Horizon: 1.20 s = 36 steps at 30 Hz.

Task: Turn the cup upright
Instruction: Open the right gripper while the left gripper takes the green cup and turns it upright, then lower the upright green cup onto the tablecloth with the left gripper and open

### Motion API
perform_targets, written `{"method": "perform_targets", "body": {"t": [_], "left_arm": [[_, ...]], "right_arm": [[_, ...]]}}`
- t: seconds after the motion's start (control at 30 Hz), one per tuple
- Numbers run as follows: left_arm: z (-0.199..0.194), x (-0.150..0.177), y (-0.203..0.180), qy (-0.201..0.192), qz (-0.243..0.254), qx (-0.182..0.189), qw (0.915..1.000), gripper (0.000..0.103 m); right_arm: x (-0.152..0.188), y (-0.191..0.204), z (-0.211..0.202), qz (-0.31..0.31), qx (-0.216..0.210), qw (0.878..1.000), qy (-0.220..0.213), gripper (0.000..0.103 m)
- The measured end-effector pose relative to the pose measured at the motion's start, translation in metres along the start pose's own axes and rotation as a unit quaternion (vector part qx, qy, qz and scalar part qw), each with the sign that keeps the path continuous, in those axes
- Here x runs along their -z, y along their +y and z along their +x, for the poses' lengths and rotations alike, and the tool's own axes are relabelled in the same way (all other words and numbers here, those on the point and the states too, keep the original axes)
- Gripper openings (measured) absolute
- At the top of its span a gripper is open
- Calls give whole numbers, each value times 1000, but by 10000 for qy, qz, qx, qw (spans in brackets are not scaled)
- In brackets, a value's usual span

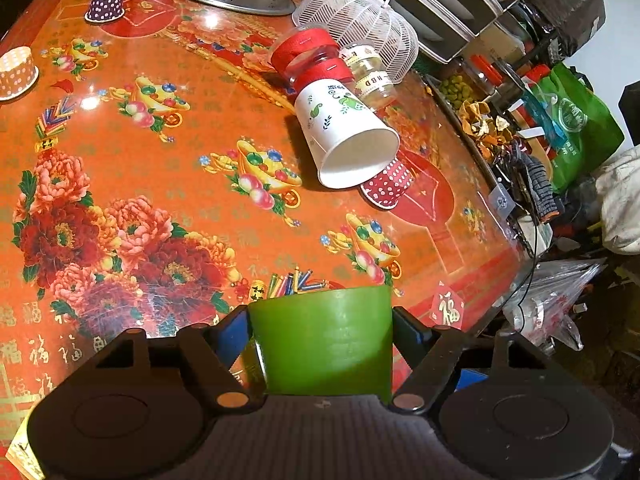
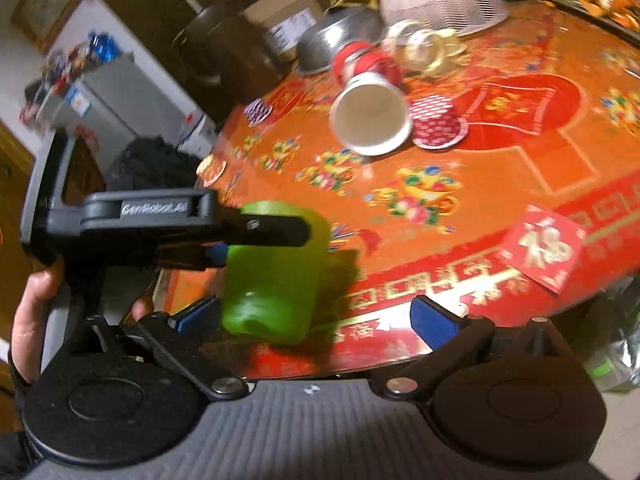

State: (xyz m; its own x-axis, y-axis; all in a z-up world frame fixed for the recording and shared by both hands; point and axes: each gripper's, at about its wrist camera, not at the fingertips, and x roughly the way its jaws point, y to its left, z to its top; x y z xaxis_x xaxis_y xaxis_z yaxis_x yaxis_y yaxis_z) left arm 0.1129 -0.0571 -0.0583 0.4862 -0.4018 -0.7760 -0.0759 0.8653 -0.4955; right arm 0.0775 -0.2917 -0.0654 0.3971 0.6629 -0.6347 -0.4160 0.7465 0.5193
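While the right hand-held gripper (image 2: 316, 316) is hanging open, the left hand-held gripper (image 1: 320, 322) is clenching the green plastic cup (image 1: 324, 344) above the floral red tabletop (image 1: 160, 160).

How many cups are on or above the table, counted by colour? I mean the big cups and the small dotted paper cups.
Green cup, held in the left gripper: 1
White paper cup, lying on its side: 1
Red dotted cup: 1
Purple dotted cup: 1
Orange dotted cup: 1
Total: 5
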Motion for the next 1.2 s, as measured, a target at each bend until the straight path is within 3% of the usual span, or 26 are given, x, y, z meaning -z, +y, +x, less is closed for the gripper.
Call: {"method": "perform_targets", "body": {"t": [0.3,0.57,0.7,0.77,0.87,1.0,1.2], "left_arm": [[-8,5,0,-304,185,-2,9994,77],[-37,6,5,-1114,414,186,9927,77],[-64,3,-6,-1758,753,187,9814,77],[-84,6,-17,-2268,1092,156,9677,77],[-112,24,-35,-3137,1747,-79,9333,77],[-120,58,-44,-3932,2209,-323,8920,77],[-97,120,-21,-5091,1904,-758,8359,77]], "right_arm": [[10,-16,-15,289,-116,9975,-635,101],[27,-20,-19,300,-81,9863,-1617,102],[28,-23,-17,405,-242,9820,-1829,102],[27,-22,-19,386,-224,9795,-1964,102],[28,-15,-25,167,-107,9736,-2275,102],[32,-10,-26,-97,-54,9652,-2612,102],[43,-12,-17,-269,116,9553,-2941,102]]}}
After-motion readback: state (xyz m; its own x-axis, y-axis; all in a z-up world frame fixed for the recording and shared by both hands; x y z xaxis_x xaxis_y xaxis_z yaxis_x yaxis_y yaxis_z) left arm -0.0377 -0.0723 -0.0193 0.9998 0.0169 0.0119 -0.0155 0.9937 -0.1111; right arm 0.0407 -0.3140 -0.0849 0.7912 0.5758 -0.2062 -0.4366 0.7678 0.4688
